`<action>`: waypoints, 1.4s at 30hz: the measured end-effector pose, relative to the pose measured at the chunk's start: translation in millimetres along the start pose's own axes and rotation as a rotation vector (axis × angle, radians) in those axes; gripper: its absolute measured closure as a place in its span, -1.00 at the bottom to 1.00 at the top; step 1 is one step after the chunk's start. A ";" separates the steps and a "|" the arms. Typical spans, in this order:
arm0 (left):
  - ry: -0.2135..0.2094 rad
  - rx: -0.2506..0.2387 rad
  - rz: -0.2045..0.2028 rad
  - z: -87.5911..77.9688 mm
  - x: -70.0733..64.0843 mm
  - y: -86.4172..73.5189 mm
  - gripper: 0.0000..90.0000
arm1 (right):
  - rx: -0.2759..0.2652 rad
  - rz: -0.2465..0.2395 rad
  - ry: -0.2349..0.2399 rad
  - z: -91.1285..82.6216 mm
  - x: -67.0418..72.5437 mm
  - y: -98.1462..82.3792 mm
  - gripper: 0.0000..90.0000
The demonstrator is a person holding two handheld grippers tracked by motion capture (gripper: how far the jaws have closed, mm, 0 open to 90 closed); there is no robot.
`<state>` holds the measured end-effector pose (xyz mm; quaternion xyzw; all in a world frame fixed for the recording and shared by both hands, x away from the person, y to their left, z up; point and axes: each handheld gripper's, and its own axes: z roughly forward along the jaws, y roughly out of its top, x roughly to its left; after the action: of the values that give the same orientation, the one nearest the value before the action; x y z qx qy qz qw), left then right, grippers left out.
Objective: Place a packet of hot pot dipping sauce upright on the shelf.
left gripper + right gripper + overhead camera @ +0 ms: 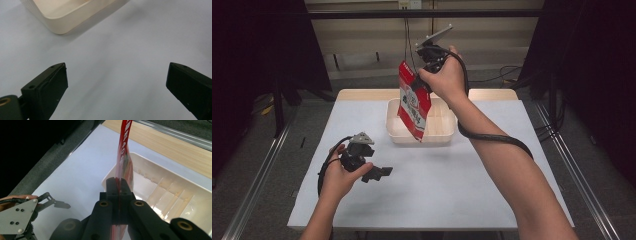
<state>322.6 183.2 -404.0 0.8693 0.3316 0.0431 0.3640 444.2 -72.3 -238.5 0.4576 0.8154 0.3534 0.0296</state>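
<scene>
A red and white snack bag (413, 104) hangs upright over a cream plastic tray (443, 134) at the back middle of the table. My right gripper (418, 80) is raised above the tray and shut on the bag's upper edge. In the right gripper view the jaws (118, 181) pinch the red bag (124, 155) edge-on, with the ribbed tray (170, 195) below. My left gripper (379, 173) rests low over the white table at the front left, jaws wide apart. Between its open jaws (117, 65) lies bare table, and a tray corner (60, 23) shows beyond.
The white tabletop (447, 195) stretches in front of the tray, with a wooden strip (362, 94) along its back edge. Metal rails (257, 180) run along both sides of the table. A black cable (492, 136) loops over the right forearm.
</scene>
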 end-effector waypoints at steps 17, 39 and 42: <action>-0.003 -0.001 -0.006 0.6 -0.1 -0.2 -0.92 | -0.023 0.031 -0.019 13.6 -5.5 10.8 1.00; 0.002 -0.013 0.003 -1.4 -0.4 0.1 -0.92 | -0.079 0.018 -0.052 25.5 -5.4 17.9 1.00; 0.002 -0.012 0.002 -1.9 -0.7 0.2 -0.92 | -0.081 0.020 -0.052 25.9 -6.1 18.7 1.00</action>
<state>321.6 183.8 -402.3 0.8674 0.3308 0.0462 0.3689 470.9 -56.6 -248.3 0.4730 0.7948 0.3744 0.0659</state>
